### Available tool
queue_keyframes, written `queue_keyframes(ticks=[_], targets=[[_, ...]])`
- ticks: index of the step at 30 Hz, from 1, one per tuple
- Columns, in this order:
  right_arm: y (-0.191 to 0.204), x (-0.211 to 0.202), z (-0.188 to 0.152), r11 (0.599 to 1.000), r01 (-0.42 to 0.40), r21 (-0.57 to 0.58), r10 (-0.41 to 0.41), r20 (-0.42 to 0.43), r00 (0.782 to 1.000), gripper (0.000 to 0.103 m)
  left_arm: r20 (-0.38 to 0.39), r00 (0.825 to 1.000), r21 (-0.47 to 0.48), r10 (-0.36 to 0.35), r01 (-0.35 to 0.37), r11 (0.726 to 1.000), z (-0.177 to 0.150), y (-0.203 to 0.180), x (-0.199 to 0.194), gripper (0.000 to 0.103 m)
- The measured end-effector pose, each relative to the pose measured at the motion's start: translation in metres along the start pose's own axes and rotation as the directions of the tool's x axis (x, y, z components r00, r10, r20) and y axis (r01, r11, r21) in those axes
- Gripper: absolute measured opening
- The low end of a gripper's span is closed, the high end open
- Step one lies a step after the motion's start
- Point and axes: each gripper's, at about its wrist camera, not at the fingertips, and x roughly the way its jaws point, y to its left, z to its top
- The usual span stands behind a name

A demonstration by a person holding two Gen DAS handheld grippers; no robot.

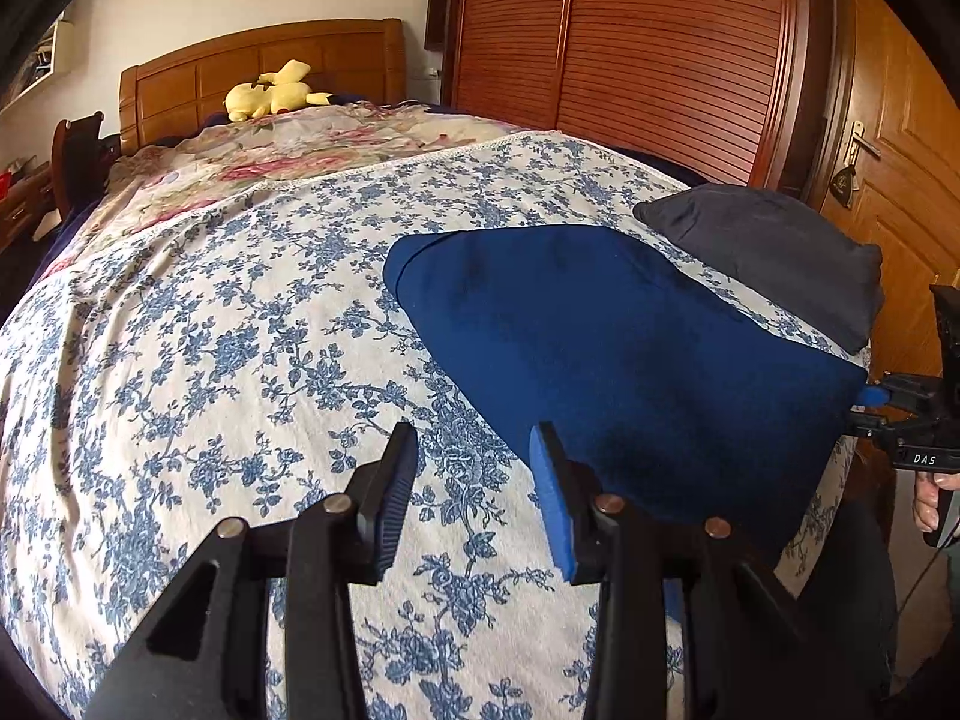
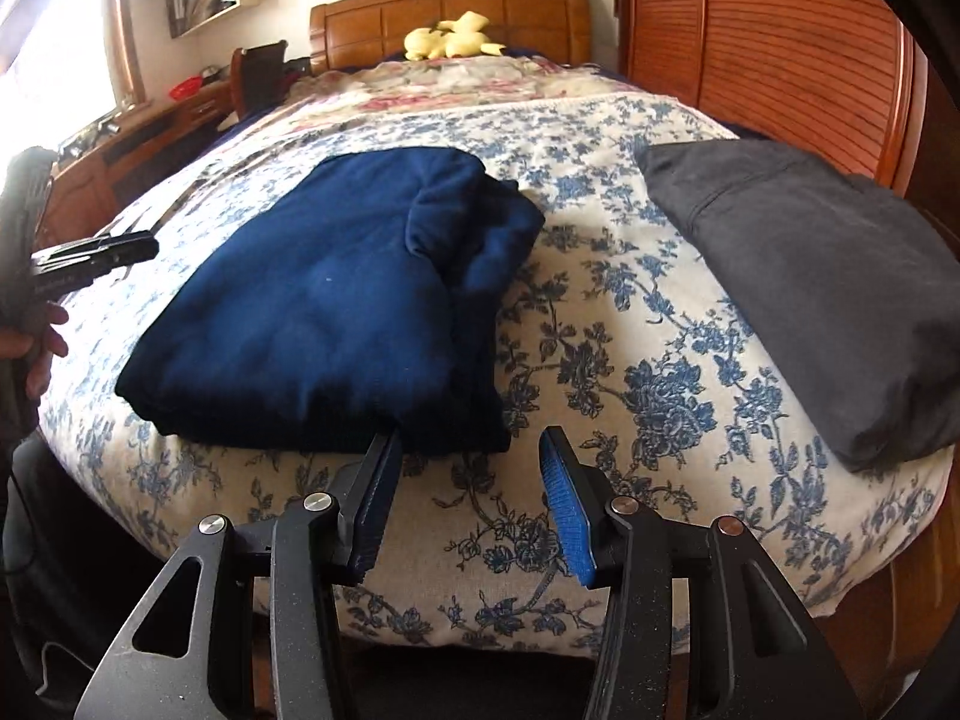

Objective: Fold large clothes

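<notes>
Fold apparently finished on navy garment [image 2: 324,306], lying squared near bed [image 2: 600,360] edge beside grey garment [image 2: 810,300]; left gripper [image 1: 474,498] and right gripper [image 2: 468,498] fingers wide, empty; next likely stacking or setting aside.

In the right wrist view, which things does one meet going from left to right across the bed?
The left gripper held in at the left edge → the folded navy blue garment → a bare strip of the blue-flowered white bedspread → the folded dark grey garment.
</notes>
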Motion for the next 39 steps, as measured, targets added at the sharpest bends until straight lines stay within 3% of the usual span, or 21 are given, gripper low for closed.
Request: queue_keyframes(ticks=[20,29,33,34,36,39], targets=[[-0.001,0.027,0.007,0.998,-0.06,0.033,0.061,-0.013,0.998,0.048,-0.071,0.997,-0.025,-0.023,0.021,0.999,0.078,0.024,0.107,0.038],[0.0,0.031,0.008,0.998,-0.064,0.014,0.064,-0.014,0.998,0.048,-0.129,0.991,-0.038,0.046,-0.051,0.998,0.098,0.043,0.168,0.039],[0.0,0.031,0.008,0.998,-0.068,0.009,0.068,-0.014,0.998,0.048,-0.137,0.987,-0.034,0.078,-0.084,0.996,0.1,0.049,0.188,0.049],[0.0,0.032,0.008,0.998,-0.069,0.008,0.069,-0.015,0.998,0.048,-0.133,0.987,-0.033,0.09,-0.095,0.995,0.101,0.05,0.191,0.059],[0.0,0.032,0.008,0.998,-0.07,0.008,0.07,-0.016,0.997,0.048,-0.129,0.985,-0.031,0.117,-0.121,0.992,0.101,0.053,0.197,0.065],[0.0,0.034,0.008,0.998,-0.07,0.005,0.07,-0.017,0.997,0.048,-0.163,0.983,-0.054,0.083,-0.093,0.994,0.1,0.06,0.208,0.069]])
